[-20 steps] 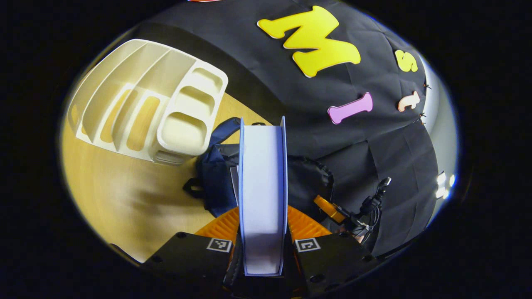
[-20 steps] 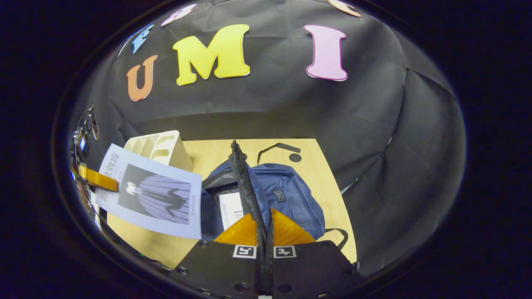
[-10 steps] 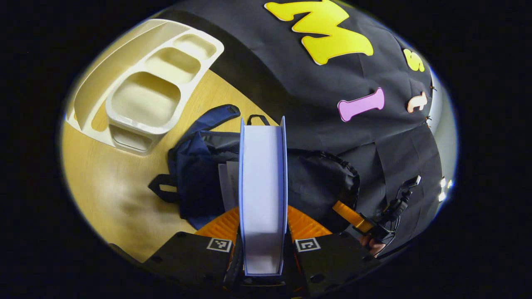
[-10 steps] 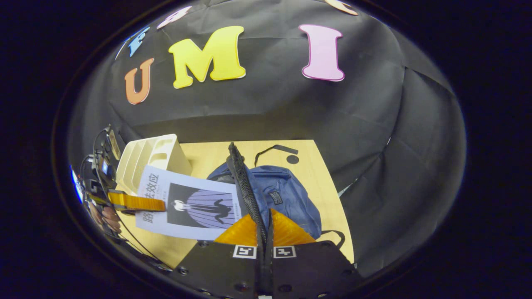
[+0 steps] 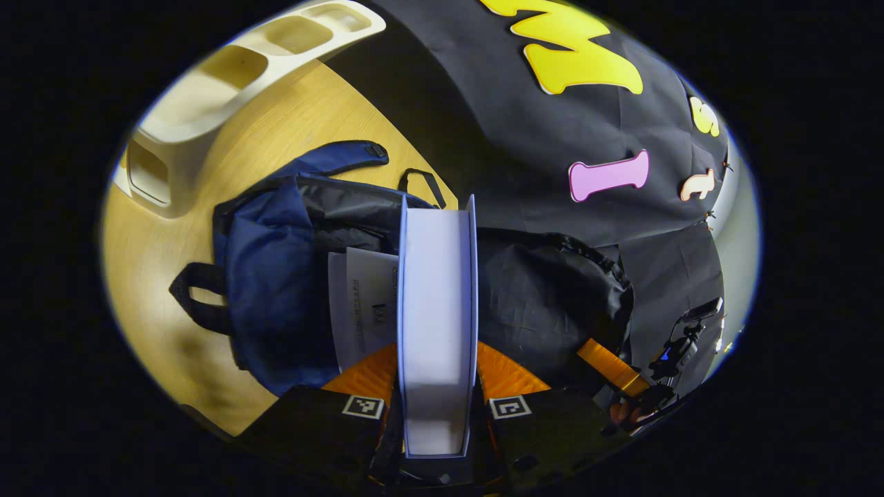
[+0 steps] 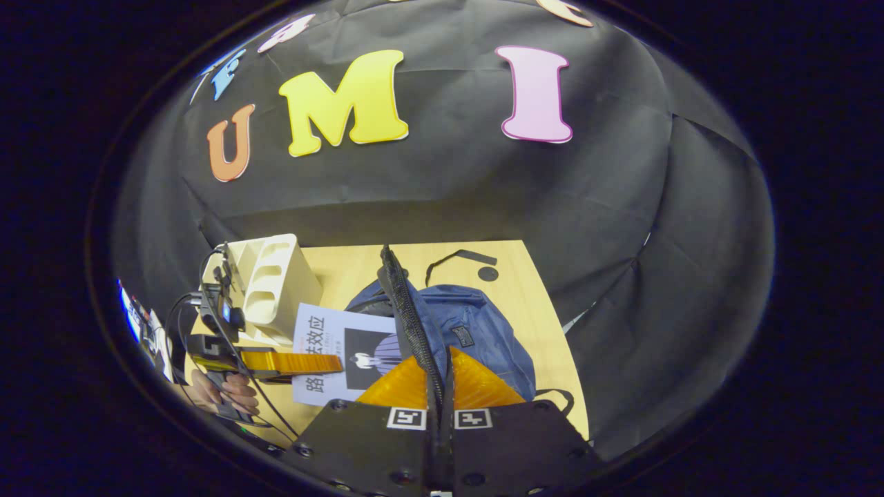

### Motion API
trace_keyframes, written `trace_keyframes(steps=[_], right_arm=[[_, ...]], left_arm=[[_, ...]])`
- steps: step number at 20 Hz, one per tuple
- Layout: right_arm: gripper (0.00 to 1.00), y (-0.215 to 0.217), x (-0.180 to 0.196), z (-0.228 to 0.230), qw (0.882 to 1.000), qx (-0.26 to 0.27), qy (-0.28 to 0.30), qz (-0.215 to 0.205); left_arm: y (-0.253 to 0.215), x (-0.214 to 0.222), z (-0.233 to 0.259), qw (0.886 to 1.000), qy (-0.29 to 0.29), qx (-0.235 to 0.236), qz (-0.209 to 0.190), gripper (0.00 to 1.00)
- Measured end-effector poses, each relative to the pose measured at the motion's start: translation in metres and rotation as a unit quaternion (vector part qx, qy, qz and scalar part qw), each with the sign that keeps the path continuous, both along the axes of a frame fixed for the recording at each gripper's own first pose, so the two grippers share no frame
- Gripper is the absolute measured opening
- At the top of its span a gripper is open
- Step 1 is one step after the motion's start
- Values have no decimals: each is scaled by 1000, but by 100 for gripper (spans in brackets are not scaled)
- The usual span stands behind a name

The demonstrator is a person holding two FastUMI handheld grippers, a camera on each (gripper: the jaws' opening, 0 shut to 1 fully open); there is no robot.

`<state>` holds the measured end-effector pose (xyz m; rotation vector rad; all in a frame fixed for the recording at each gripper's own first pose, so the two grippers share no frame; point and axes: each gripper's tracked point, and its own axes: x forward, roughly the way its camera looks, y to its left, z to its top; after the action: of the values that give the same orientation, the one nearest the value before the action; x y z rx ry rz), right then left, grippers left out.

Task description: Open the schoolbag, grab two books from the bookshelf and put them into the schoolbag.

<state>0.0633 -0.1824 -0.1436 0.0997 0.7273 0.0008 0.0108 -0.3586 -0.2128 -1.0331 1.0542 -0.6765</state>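
With the schoolbag (image 5: 276,290) open and one book (image 5: 362,304) inside, I am lowering the second book (image 5: 436,310) clamped in my left tongs (image 5: 436,386), my right tongs (image 6: 440,386) pinching the zipper edge (image 6: 407,317)

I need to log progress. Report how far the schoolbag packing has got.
Done: the blue schoolbag is open, and a white book already lies inside. In hand: the left gripper clamps the second book over the opening, while the right gripper pinches the zipper edge, holding the bag open. The bookshelf looks emptied. Left: lower and release this book.
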Motion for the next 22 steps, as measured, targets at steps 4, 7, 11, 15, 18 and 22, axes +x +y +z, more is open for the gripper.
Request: trace_keyframes(steps=[4, 7, 11, 15, 18, 22], right_arm=[[0, -1, -2, -1, 1000, -1, 5, 0], [0, -1, -1, -3, 1000, -6, 9, 4], [0, 1, 1, -5, 1000, -5, 10, 8], [0, 0, 4, -6, 1000, -5, 11, 9], [0, 2, 5, -9, 1000, -5, 13, 11], [0, 4, 3, -12, 1000, -1, 17, 11]], left_arm=[[-27, 10, -11, 999, 24, -32, 3, 47], [-49, 11, -25, 998, 39, -51, 3, 41], [-64, 13, -39, 997, 45, -65, 3, 42], [-72, 15, -45, 996, 46, -70, 3, 42], [-75, 14, -59, 996, 68, -60, 4, 48], [-77, 12, -66, 994, 102, -49, -4, 66]])
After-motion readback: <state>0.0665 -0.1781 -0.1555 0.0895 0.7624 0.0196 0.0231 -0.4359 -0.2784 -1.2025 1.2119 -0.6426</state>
